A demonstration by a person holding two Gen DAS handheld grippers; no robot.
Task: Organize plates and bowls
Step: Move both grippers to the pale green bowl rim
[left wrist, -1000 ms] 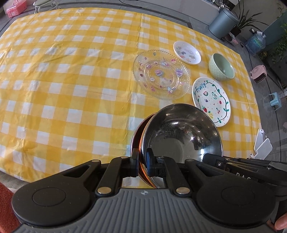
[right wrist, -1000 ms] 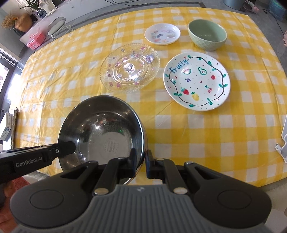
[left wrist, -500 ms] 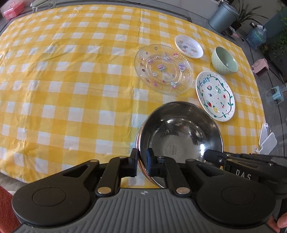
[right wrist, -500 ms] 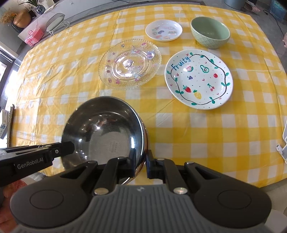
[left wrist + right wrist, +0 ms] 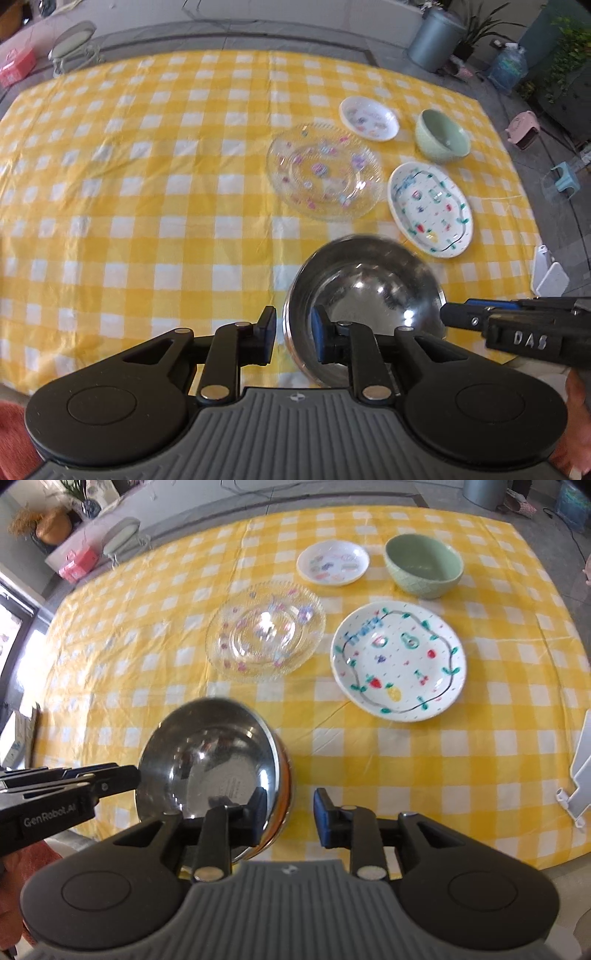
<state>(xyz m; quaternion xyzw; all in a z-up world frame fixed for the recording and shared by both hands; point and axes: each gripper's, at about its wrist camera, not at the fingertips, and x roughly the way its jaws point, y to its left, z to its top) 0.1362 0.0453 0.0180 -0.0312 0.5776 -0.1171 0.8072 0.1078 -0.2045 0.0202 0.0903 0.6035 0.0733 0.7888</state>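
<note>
A shiny steel bowl (image 5: 364,306) (image 5: 210,760) with an orange-tinted outer wall sits near the front edge of the yellow checked table (image 5: 147,221). My left gripper (image 5: 293,334) straddles its left rim. The jaws are opening, and the pads stand clear of the metal. My right gripper (image 5: 290,816) straddles the right rim, one finger (image 5: 258,812) inside the bowl, its jaws also opening. Beyond lie a clear glass plate (image 5: 325,177) (image 5: 266,631), a fruit-painted plate (image 5: 430,210) (image 5: 399,661), a small white plate (image 5: 369,118) (image 5: 332,563) and a green bowl (image 5: 443,136) (image 5: 423,565).
The table's left half holds only bare cloth. A grey bin (image 5: 434,37), a water bottle (image 5: 508,68) and a small blue stool (image 5: 565,177) stand on the floor past the far right corner. A white object (image 5: 583,768) stands off the table's right edge.
Both grippers pinched the steel bowl's rim earlier; their jaws have now spread off it. The bowl looks smaller and lower in both views.
</note>
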